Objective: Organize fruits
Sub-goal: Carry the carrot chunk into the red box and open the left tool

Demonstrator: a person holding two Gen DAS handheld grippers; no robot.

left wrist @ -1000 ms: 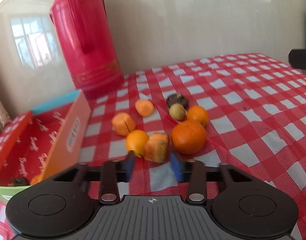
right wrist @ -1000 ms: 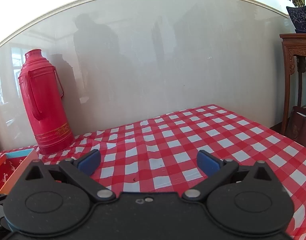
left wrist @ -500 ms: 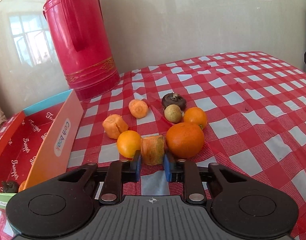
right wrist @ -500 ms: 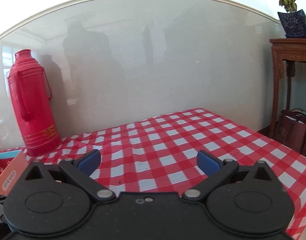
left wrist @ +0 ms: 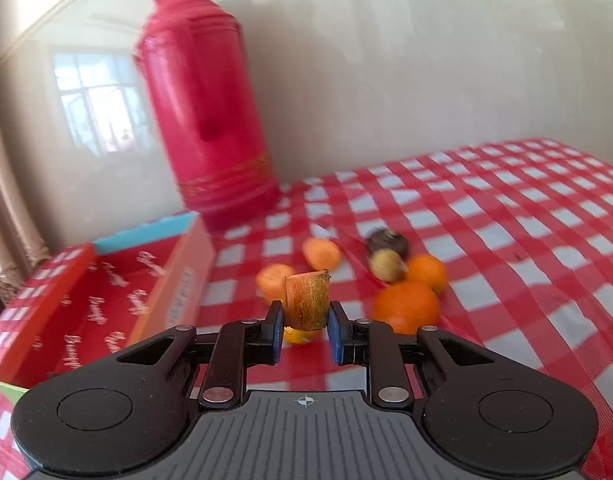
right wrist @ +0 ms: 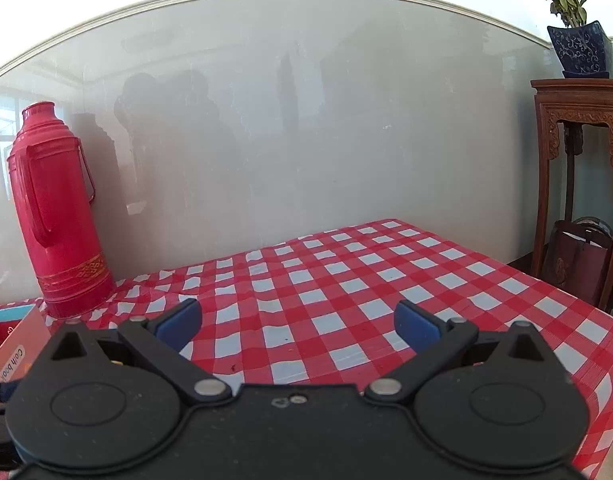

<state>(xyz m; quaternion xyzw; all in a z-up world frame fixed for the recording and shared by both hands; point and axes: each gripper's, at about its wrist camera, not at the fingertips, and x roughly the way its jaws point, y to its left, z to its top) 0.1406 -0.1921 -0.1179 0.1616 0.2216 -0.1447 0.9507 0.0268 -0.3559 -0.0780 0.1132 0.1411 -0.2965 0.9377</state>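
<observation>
Above the red-and-white checked tablecloth (left wrist: pixel 506 240), the left gripper (left wrist: pixel 305 334) is clamped on an orange fruit chunk (left wrist: pixel 307 300), its blue pads pressing both sides, and it tilts gently downward. The chunk stands upright between the fingers, cut orange flesh with a rough brownish-green face. On the other side, the right gripper (right wrist: pixel 298 326) hangs spread wide and empty over bare cloth. A red box (left wrist: pixel 106 292) lies open just left of the chunk. Beyond it sit a large orange (left wrist: pixel 406 306), a smaller orange (left wrist: pixel 428 270) and two more orange pieces (left wrist: pixel 321 252).
</observation>
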